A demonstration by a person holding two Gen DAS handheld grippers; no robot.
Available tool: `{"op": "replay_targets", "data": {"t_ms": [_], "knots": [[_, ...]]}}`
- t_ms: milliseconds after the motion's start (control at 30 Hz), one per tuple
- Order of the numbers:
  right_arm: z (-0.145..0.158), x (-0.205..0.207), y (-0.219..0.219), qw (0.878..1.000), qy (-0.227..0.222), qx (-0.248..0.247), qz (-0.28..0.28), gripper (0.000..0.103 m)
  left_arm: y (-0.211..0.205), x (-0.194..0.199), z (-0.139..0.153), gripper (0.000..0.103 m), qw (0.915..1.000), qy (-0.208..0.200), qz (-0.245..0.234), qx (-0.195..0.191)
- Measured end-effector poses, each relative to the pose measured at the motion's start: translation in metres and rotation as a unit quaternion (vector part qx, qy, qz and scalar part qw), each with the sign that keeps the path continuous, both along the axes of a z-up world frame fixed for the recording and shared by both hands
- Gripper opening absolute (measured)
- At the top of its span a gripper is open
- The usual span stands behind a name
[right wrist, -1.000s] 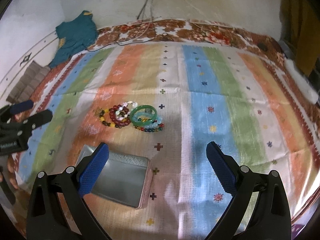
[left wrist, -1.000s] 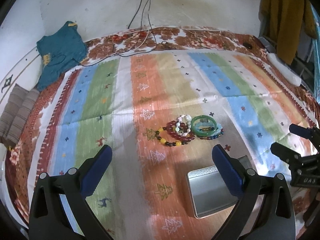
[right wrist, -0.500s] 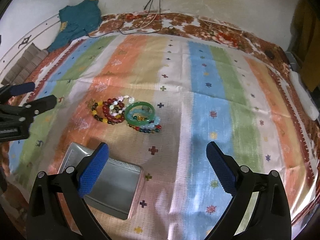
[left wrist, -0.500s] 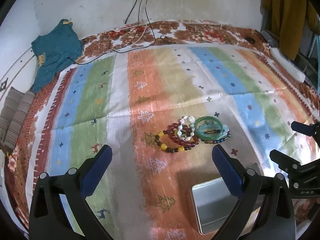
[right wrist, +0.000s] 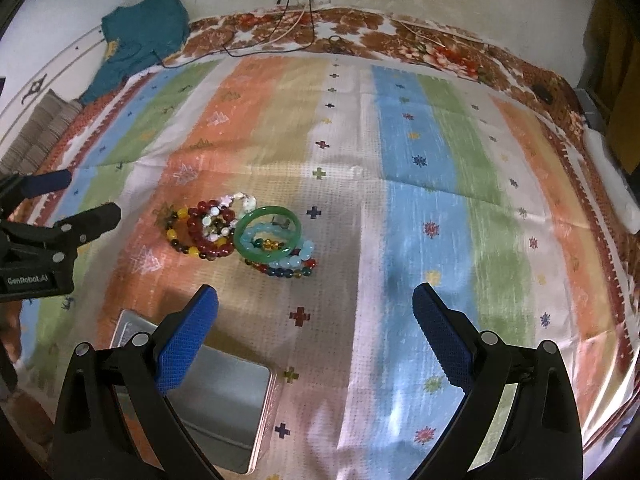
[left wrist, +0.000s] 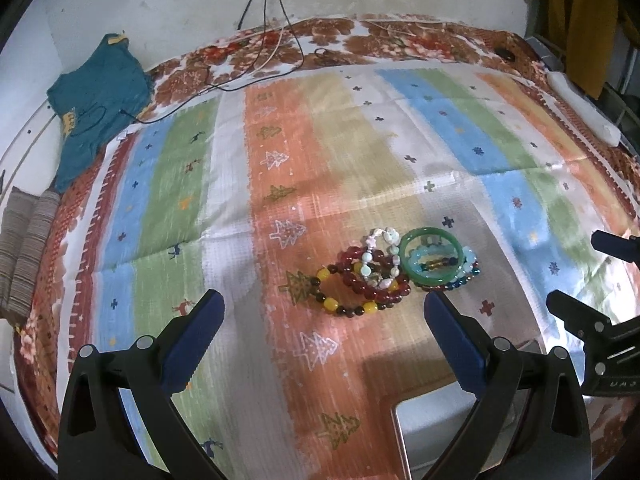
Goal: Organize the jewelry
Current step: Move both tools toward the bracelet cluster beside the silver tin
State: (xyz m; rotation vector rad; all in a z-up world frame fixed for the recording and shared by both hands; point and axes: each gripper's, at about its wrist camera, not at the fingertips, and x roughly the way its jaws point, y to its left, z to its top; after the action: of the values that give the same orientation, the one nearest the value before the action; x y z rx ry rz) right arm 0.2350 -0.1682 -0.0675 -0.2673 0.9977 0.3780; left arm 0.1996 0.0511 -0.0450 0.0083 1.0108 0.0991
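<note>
A bed is covered with a striped cloth (left wrist: pixel 304 168) in orange, green, blue and white, with little trees and crosses on it. A small pile of bracelets lies on the cloth.

The green bangle (left wrist: pixel 433 255) sits on top of a ring of light blue beads (right wrist: pixel 298 258). Just beside it on the left are a dark red bead bracelet (left wrist: pixel 370 280), a white and pale bead bracelet (left wrist: pixel 380 248) and a yellow and brown bead bracelet (left wrist: pixel 340 302). They all touch and overlap each other.

A shiny metal tin (right wrist: pixel 224 396) lies open on the cloth, near the pile and closer to the cameras. Nothing is seen inside it.

The left gripper (left wrist: pixel 324 342) hangs above the cloth with its 2 blue-padded fingers spread wide apart. It holds nothing. The pile shows between its fingers, farther away.

The right gripper (right wrist: pixel 316 334) also has its jaws spread wide and holds nothing. Its left finger is over the tin. The pile is ahead of it, a little to the left.

A teal shirt (left wrist: pixel 96 108) lies at the far left corner of the bed. Black cables (left wrist: pixel 272 20) hang down the white wall.
</note>
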Motion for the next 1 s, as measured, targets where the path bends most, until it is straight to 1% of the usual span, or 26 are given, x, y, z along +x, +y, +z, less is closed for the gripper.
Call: {"op": "replay_targets", "data": {"t_ms": [100, 267, 367, 500, 700, 800, 1000], "knots": [[-0.005, 0.006, 0.001, 1.000, 0.010, 0.000, -0.002, 0.099, 0.002, 0.006, -0.002, 0.097, 1.0000, 0.005, 0.002, 0.005], [-0.012, 0.015, 0.001, 0.999, 0.032, 0.011, -0.006, 0.099, 0.005, 0.017, -0.005, 0.097, 0.9999, 0.011, 0.006, -0.008], [-0.016, 0.021, 0.005, 0.999, 0.035, 0.005, -0.005, 0.099, 0.007, 0.025, -0.011, 0.097, 0.9998, 0.017, 0.008, -0.005], [-0.021, 0.027, 0.008, 0.999, 0.037, -0.006, -0.005, 0.099, 0.010, 0.034, -0.020, 0.097, 0.9995, 0.029, 0.010, -0.013], [-0.024, 0.034, 0.012, 0.999, 0.040, -0.007, 0.000, 0.099, 0.009, 0.046, -0.026, 0.097, 0.9994, 0.034, 0.004, -0.009], [-0.027, 0.040, 0.015, 0.999, 0.044, -0.009, 0.001, 0.099, 0.008, 0.052, -0.027, 0.097, 0.9996, 0.028, 0.008, -0.005], [-0.037, 0.054, 0.017, 0.998, 0.053, -0.015, -0.006, 0.099, 0.006, 0.066, -0.038, 0.097, 0.9991, 0.043, 0.002, -0.006]]}}
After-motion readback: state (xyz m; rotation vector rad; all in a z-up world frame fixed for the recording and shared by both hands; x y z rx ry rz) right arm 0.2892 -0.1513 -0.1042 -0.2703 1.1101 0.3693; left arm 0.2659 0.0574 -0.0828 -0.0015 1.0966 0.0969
